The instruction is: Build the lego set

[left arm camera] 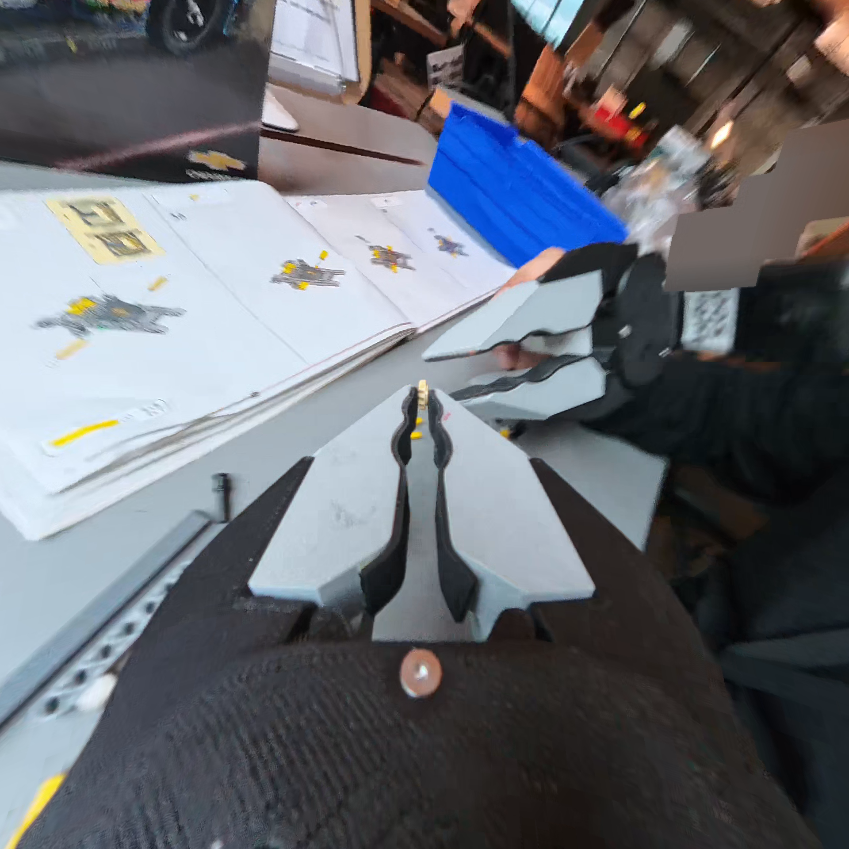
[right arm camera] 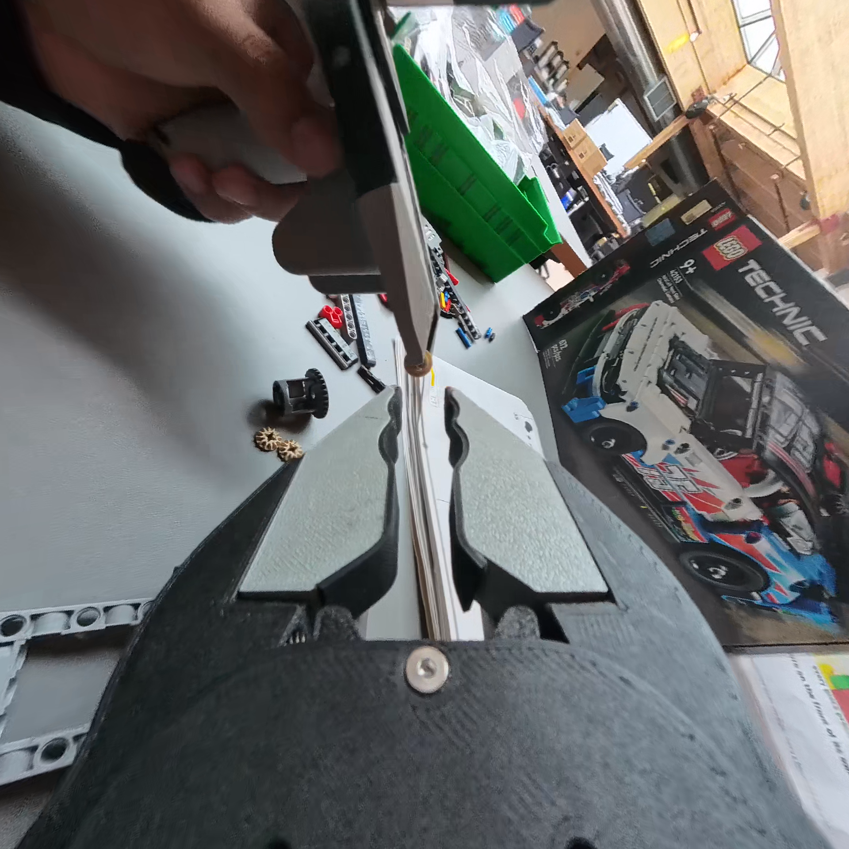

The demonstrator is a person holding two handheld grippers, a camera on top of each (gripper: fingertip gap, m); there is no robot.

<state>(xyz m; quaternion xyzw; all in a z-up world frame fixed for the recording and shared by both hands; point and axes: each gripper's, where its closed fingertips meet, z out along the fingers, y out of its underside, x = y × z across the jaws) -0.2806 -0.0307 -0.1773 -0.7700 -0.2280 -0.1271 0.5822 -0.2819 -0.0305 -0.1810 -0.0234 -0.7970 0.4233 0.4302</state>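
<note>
A: Start at the left of the left wrist view. What lies there?

B: An open instruction booklet (left arm camera: pixel 193 321) fills the left and centre of the grey tabletop (left arm camera: pixel 588 464), with a black box (left arm camera: pixel 133 115) standing behind it at upper left. A small black pin (left arm camera: pixel 223 489) lies just below the booklet's lower edge.

A: And the middle?

B: The left hand-held gripper (left arm camera: pixel 422 397) is pinched together on a small tan gear (left arm camera: pixel 423 393), gripped at the very fingertips. A few small yellow pieces (left arm camera: pixel 416 429) show on the tabletop through the gap behind the tips. Further right, a blue bin (left arm camera: pixel 514 193) sits at upper centre, and the right hand-held gripper (left arm camera: pixel 452 372) reaches in from the right edge, its fingers apart with nothing between them.

A: Now the right wrist view, same order.

B: At lower left, a light grey beam frame (right arm camera: pixel 41 680). Above it, near centre left, a black differential gear piece (right arm camera: pixel 301 393) with two more tan gears (right arm camera: pixel 278 443) just beside it. A person's hand (right arm camera: pixel 193 105) at upper left grips the left gripper's handle. Loose beams and pins (right arm camera: pixel 349 331) lie in the centre, a green bin (right arm camera: pixel 468 183) above them.

A: The right gripper's own fingers?

B: Spread, empty, pointing along the booklet's edge. The set's box (right arm camera: pixel 716 432), showing a race car, fills the right side.
</note>
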